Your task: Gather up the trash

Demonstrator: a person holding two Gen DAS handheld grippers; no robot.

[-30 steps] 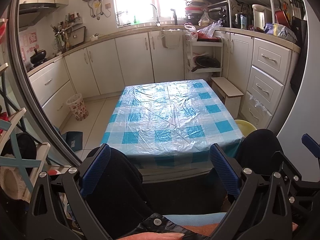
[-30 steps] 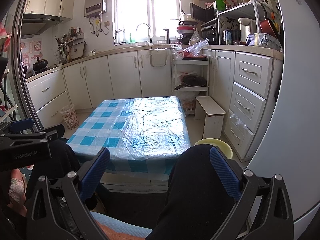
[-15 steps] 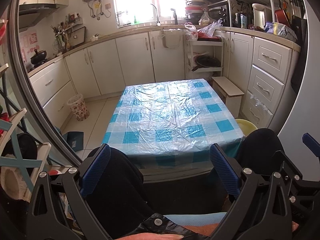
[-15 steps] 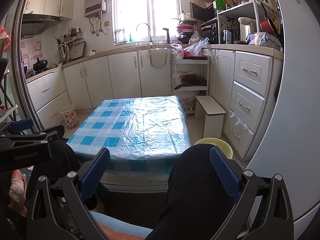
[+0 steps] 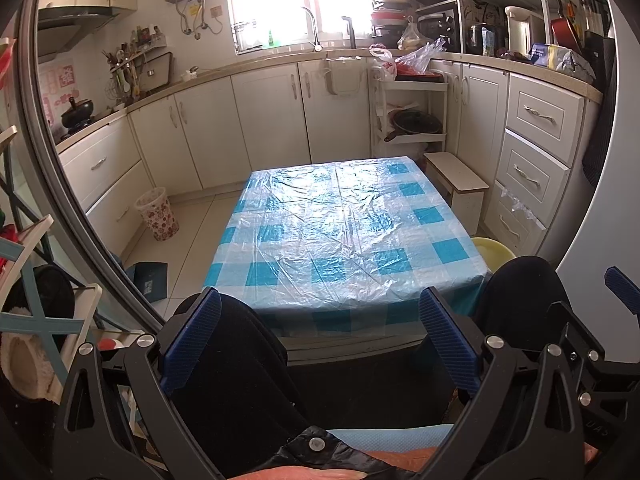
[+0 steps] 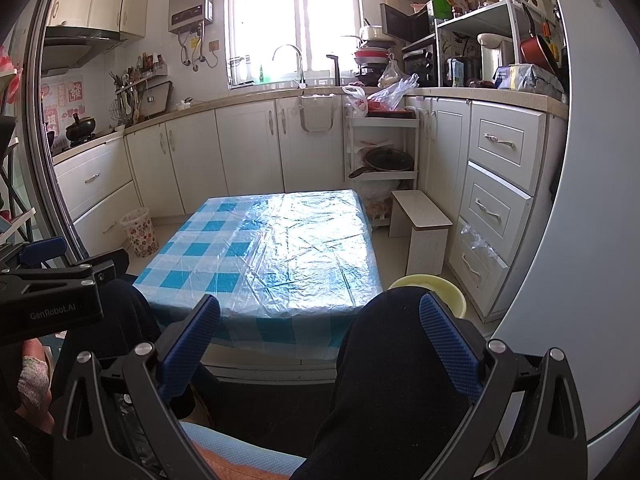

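Ahead of both pairs of jaws stands a low table under a blue-checked cloth and crinkled clear plastic, white kitchen cabinets curving behind it. The left gripper and right gripper both gape wide, holding nothing, over dark-trousered knees. No trash can be made out on the table. A patterned wastebasket stands far left of the jaws. A yellow basin is half hidden behind the right knee.

tablecloth – blue-white check | wastebasket – seemingly red-floral | basin – yellow
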